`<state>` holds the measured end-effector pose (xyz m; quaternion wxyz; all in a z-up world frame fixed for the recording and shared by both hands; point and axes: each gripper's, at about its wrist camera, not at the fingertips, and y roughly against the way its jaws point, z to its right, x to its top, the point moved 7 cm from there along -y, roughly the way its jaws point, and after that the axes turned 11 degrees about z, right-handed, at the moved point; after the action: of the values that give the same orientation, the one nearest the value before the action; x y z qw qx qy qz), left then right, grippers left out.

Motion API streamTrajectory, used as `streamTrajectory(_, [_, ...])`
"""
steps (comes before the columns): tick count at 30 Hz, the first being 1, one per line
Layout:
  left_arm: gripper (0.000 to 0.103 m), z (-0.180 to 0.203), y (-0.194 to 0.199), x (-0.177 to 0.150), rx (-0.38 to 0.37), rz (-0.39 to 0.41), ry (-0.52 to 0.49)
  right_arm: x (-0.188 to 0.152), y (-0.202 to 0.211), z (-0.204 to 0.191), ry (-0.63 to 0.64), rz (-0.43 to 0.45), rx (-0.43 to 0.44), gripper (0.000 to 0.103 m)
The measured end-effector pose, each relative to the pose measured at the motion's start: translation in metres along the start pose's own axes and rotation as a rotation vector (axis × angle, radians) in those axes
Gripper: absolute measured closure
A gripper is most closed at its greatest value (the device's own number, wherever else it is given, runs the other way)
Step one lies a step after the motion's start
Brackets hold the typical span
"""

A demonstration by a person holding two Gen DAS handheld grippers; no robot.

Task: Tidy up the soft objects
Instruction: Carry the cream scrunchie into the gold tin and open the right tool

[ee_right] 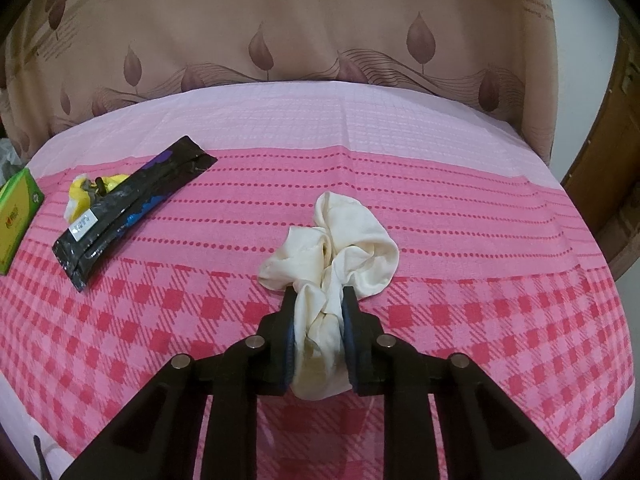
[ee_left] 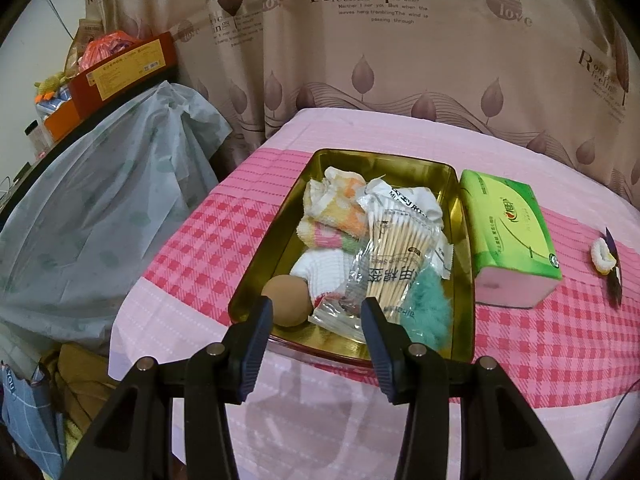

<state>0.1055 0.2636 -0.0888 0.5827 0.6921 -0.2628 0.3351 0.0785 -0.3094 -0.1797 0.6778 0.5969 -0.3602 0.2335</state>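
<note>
- Cream satin scrunchie (ee_right: pixel 340 248), crumpled into folds, lies on the pink checked bedcover (ee_right: pixel 160 320) in the right wrist view, its near part pinched between the fingers of the right gripper (ee_right: pixel 318 296), whose jaws are drawn narrow and press on the fabric from both sides.
- The rest of the scrunchie spreads on the cover just beyond the fingertips.
- To the left in this view lies a long black glossy plastic packet (ee_right: pixel 132 208), slanted, with a yellow and white soft item (ee_right: pixel 82 194) just behind its near end; what that item is I cannot tell.
- At the far left edge shows a corner of the green tissue pack (ee_right: pixel 18 216).
- A beige curtain printed with leaves (ee_right: pixel 320 40) hangs behind the bed.
- In the left wrist view, the left gripper (ee_left: pixel 318 308) hovers over the near edge of a rectangular gold metal tin (ee_left: pixel 466 280), its fingers spread wide with nothing between them.
- The tin holds soft things: a pastel towel cloth (ee_left: pixel 332 208), a white knitted cloth (ee_left: pixel 320 272), a clear bag of cotton swabs (ee_left: pixel 396 256), a brown round ball (ee_left: pixel 288 300) and a teal fluffy piece (ee_left: pixel 428 312).
- The green tissue pack stands just right of the tin, close to its wall.
- Further right, well apart, the black packet and the white fluffy item show at the edge.
- A pale translucent plastic cover (ee_left: pixel 100 208) drapes over furniture on the left.
</note>
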Motion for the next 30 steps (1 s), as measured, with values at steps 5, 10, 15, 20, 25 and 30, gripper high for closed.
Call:
streamTrajectory(5, [0.056,-0.002,0.0,0.001,0.011,0.003,0.004,0.005,0.001,-0.004,-0.013,0.0,0.008,0.088])
streamTrajectory(10, [0.056,-0.007,-0.002,0.002,0.027,0.002,0.02,0.016,0.012,-0.015,-0.018,0.029,0.038,0.088])
streamTrajectory(15, [0.056,-0.011,-0.004,0.002,0.04,-0.005,0.04,0.03,0.028,-0.038,-0.011,0.061,0.094,0.088])
streamTrajectory(20, [0.056,-0.02,-0.003,0.003,0.075,0.001,0.075,0.051,0.043,-0.079,0.019,0.096,0.175,0.088])
streamTrajectory(25, [0.056,-0.034,-0.004,0.002,0.106,-0.009,0.128,0.07,0.056,-0.143,0.08,0.12,0.291,0.088])
streamTrajectory(30, [0.056,-0.049,-0.003,0.002,0.158,-0.006,0.175,0.085,0.067,-0.23,0.134,0.124,0.441,0.088])
